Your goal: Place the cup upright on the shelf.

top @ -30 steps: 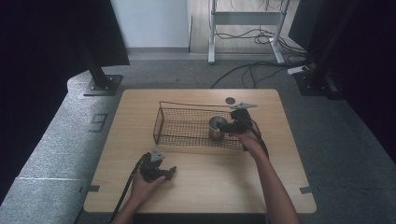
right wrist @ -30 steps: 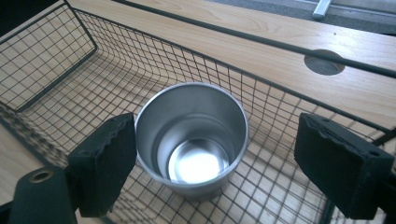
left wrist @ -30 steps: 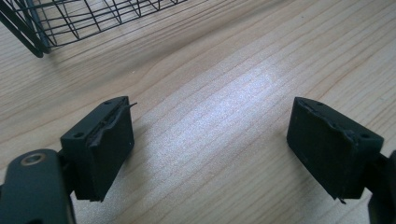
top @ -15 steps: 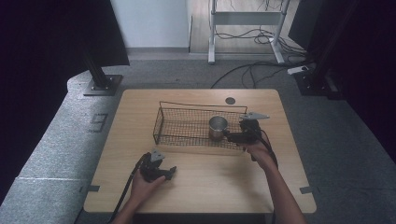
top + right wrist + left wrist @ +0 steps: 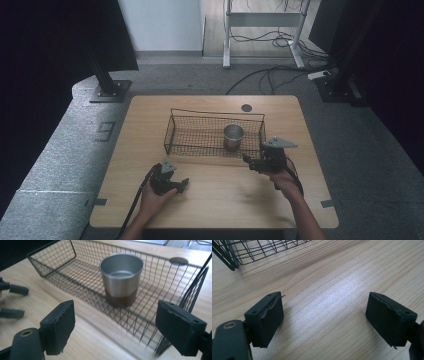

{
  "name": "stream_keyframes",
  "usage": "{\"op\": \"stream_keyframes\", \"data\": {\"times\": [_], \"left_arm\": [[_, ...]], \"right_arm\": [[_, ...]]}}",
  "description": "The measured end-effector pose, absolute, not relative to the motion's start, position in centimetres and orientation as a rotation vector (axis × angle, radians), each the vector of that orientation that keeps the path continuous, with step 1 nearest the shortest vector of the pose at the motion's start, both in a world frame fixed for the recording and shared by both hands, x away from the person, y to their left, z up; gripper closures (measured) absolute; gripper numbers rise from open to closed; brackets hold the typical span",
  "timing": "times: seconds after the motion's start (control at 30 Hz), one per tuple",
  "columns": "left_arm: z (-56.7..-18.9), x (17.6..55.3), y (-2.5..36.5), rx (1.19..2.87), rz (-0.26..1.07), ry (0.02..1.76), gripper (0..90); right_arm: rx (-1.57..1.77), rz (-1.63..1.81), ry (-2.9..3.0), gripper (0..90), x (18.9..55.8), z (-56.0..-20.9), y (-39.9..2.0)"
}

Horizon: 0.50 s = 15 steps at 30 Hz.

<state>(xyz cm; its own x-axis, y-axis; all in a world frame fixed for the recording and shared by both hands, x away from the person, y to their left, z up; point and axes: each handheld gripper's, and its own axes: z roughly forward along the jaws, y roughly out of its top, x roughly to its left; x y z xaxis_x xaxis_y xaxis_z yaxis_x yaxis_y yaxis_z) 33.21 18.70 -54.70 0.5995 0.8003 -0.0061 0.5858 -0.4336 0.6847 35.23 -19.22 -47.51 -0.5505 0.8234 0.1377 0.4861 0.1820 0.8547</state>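
A steel cup (image 5: 233, 136) stands upright in the wire basket (image 5: 200, 145), at its three o'clock end. Rigid, light and likely slippery, it seems best gripped across the rim. The right gripper (image 5: 248, 161) has jaws spread and empty, lately narrowing; the left gripper (image 5: 184, 184) is likewise spread.

dim room, slight motion blur

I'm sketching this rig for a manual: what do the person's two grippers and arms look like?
Both the left gripper and the right gripper are black, with two blocky rubber-padded jaws, a grey three-cornered plate on top and a trailing black cable. Forearms are bare, no sleeves in view.
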Motion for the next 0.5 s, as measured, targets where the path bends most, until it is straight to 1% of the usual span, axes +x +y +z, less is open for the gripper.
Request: {"op": "stream_keyframes", "data": {"times": [0.27, 0.5], "left_arm": [[-54.7, 33.2, 18.7, 2.172, 0.425, 1.091, 14.7], [-54.7, 33.2, 18.7, 2.171, 0.425, 1.091, 14.7]], "right_arm": [[1.251, 1.308, 2.122, 16.7, 32.7, -50.0, -20.0], [1.283, 1.299, 2.133, 17.1, 31.8, -51.8, -20.4]]}}
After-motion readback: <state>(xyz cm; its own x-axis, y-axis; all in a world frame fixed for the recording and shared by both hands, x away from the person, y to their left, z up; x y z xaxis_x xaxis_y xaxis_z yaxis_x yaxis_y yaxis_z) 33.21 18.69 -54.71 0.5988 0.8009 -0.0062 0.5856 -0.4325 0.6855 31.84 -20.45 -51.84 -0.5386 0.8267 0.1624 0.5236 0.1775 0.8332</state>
